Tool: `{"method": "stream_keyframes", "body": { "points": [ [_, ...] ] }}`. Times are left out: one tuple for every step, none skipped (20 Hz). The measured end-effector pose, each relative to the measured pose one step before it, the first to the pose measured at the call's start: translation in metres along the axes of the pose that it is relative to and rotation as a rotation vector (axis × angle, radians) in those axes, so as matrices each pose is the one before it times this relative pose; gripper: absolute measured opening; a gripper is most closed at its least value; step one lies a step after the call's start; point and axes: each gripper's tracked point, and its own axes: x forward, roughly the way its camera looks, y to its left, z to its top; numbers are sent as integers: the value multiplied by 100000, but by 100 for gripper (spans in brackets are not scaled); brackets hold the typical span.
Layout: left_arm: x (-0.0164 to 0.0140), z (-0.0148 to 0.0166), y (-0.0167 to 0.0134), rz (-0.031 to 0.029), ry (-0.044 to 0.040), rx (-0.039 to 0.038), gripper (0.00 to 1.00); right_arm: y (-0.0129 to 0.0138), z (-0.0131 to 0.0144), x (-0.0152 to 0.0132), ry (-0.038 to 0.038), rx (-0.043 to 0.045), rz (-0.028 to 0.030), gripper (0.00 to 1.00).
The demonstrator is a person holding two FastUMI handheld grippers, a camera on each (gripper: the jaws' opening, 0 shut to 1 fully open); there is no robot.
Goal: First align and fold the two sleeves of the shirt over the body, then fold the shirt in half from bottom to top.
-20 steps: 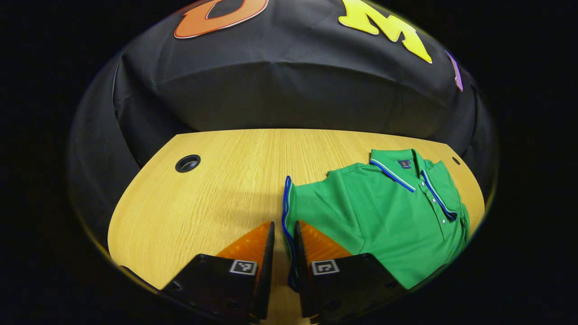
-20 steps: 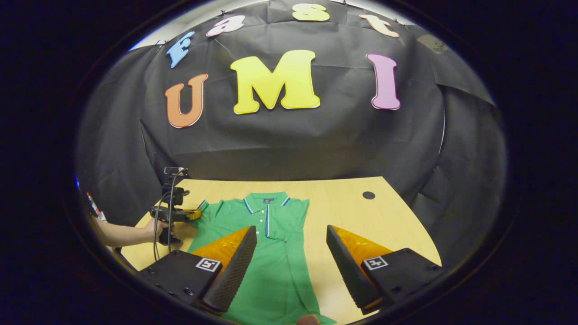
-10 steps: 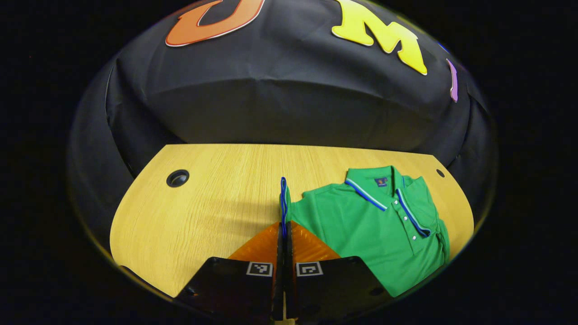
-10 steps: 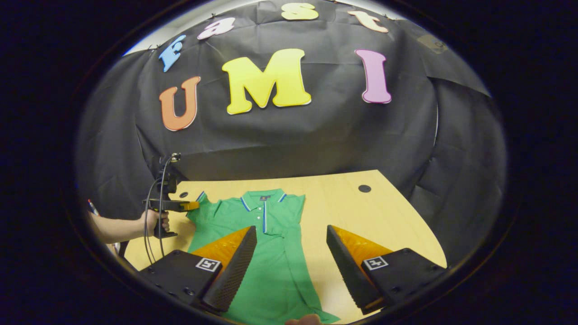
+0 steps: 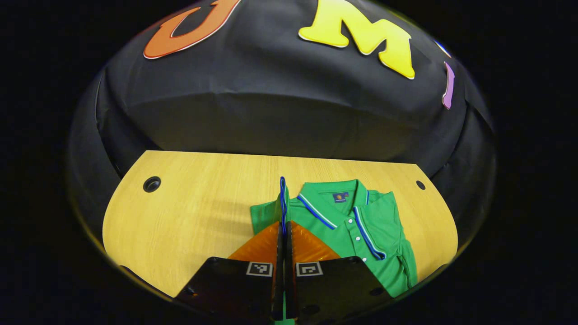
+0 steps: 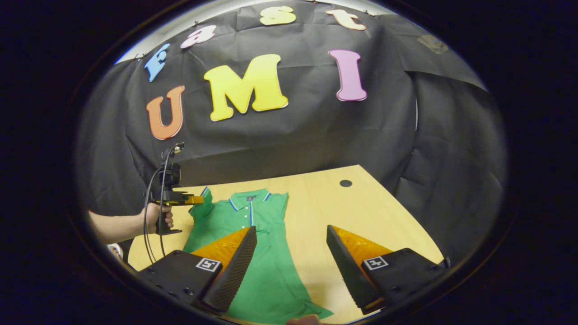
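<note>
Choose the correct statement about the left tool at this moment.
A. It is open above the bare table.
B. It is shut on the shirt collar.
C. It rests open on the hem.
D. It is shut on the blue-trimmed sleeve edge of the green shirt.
D: in the left gripper view, the left tool has both fingers pressed together on the sleeve edge of the green shirt, lifted off the table.

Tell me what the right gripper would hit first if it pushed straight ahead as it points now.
Probably bare table. The right gripper is open, and its gap looks over wood just beside the shirt, whose edge lies under one finger. Farther on stands the booth wall. Depth is unclear, so height above the table is uncertain.
</note>
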Motion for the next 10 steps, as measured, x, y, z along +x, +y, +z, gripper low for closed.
{"method": "stream_keyframes", "body": {
  "points": [
    [559,-363,-1051,-964,1632,-130,5,-697,-46,-224,-485,450,-1147,98],
    [598,-515,-1069,-746,1602,-239,5,-567,-28,-244,-148,479,-1034,98],
    [562,-325,-688,-241,1101,-27,5,-520,-190,-212,36,548,-879,94],
    [542,-395,-457,126,756,42,5,-436,-70,-208,188,373,-856,94],
    [486,-192,-383,-434,804,-52,6,-346,-94,-35,119,170,-610,94],
    [165,-209,-393,-383,306,17,7,-322,39,-127,-201,146,-715,94],
    [-32,1,-189,401,-246,-37,12,-188,-62,-74,-149,223,-215,98],
    [157,263,-356,-895,-1315,-368,16,-80,-94,-114,21,65,-48,94],
    [-234,459,-454,-1021,-1611,-520,23,-4,-137,26,30,-234,-23,94],
    [-942,741,-173,195,-2471,-130,49,126,-21,24,60,-199,454,94]
  ]
}}
